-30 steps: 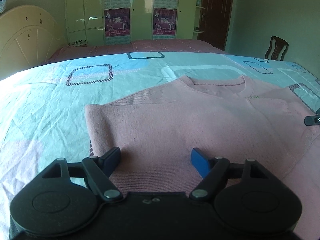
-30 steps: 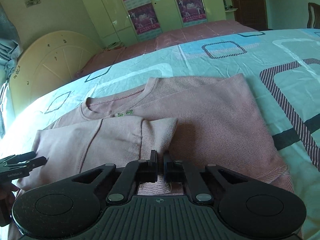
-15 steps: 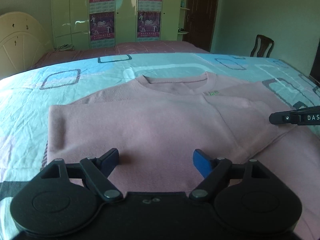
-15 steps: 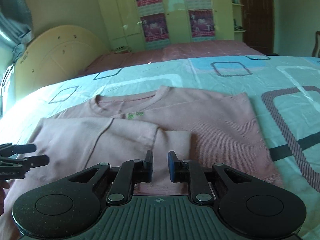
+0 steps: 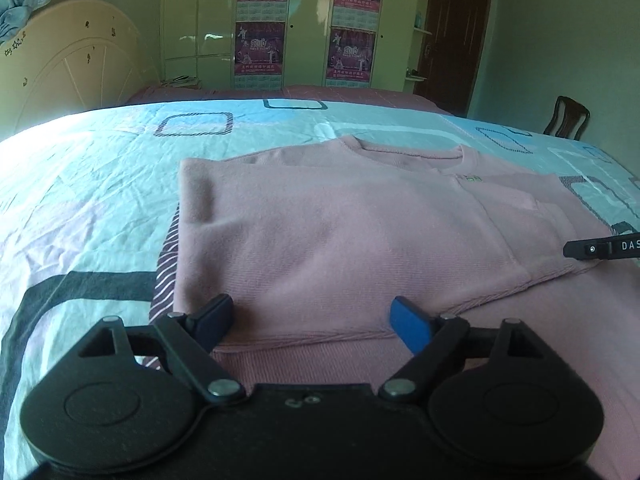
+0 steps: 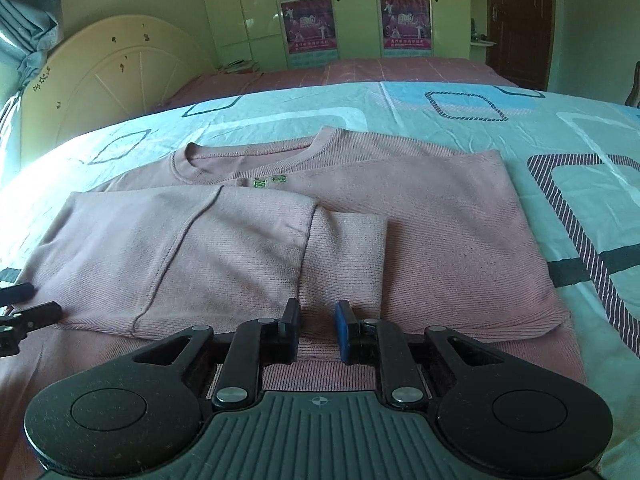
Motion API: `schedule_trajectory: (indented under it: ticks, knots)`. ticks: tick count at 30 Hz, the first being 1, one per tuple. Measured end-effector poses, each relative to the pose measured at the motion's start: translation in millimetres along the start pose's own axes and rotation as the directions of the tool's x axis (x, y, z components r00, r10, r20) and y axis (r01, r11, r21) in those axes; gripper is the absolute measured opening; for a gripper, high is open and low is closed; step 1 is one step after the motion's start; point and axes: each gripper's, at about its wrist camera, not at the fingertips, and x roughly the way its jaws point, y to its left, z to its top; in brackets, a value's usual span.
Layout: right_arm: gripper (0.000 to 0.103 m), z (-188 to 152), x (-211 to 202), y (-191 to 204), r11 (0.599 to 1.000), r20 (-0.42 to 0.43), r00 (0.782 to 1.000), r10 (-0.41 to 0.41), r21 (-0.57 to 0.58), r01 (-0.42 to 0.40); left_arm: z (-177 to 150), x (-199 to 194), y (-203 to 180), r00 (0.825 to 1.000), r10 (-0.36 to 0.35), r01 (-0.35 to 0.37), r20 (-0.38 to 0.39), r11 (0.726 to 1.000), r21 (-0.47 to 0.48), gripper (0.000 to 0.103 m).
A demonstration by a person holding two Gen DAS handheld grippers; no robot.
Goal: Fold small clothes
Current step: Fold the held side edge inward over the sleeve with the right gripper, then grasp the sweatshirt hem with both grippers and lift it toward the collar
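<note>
Pink sweatshirt (image 6: 420, 240) lying flat on the patterned bedsheet (image 5: 100, 200), both sleeves folded across its front. Left gripper (image 5: 312, 316) over the hem, jaws opening wide, nothing clamped. Right gripper (image 6: 316, 326) slightly parted above the sleeve cuff (image 6: 344, 264), released

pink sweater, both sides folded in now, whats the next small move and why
Probably bring both grippers down to the near hem and grip it, to fold the bottom up toward the collar. The pink sweater lies flat on the bedsheet with both sleeves folded across its middle. The left gripper is opening with nothing pinched, and the right gripper stands slightly apart, clear of the cuff.
</note>
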Motion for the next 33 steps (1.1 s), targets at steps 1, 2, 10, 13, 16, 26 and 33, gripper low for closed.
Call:
schedule_trajectory:
  ticks: [1,2,10,13,16,26,33]
  knots:
    - [0.017,1.1,1.1,1.5,1.0,-0.002,1.0,-0.007,-0.005,0.006,0.0,-1.5,0.5,1.0,0.002,-0.002,-0.002,1.0,0.006,0.085]
    - [0.017,1.7,1.6,3.5,1.0,-0.004,1.0,-0.014,-0.014,0.014,0.1,-2.3,0.5,1.0,0.004,-0.004,-0.004,1.0,0.011,0.085]
    - [0.017,4.2,-15.8,2.5,1.0,0.001,1.0,-0.016,0.017,0.016,-7.9,-24.0,-0.9,0.999,0.027,-0.025,-0.041,0.999,0.033,0.085]
    - [0.035,-2.9,-31.1,-8.1,0.998,-0.003,1.0,-0.009,0.062,0.01,-25.0,-40.9,1.7,0.998,0.039,-0.038,-0.053,0.999,0.02,0.086]
    - [0.059,-15.9,-50.8,-20.2,0.996,0.013,1.0,0.012,0.083,-0.013,-34.7,-55.7,-6.7,0.995,0.081,-0.079,-0.053,0.996,0.046,0.086]
    - [0.058,-66.1,-128.7,-66.4,0.993,0.038,0.998,0.055,0.104,-0.059,-64.9,-111.2,-38.0,0.987,0.148,-0.149,-0.067,0.989,-0.009,0.091]
    - [0.058,-111.8,-175.1,-118.2,0.972,0.015,0.995,0.095,0.215,-0.096,-99.8,-154.6,-45.0,0.985,0.145,-0.153,-0.097,0.985,-0.075,0.088]
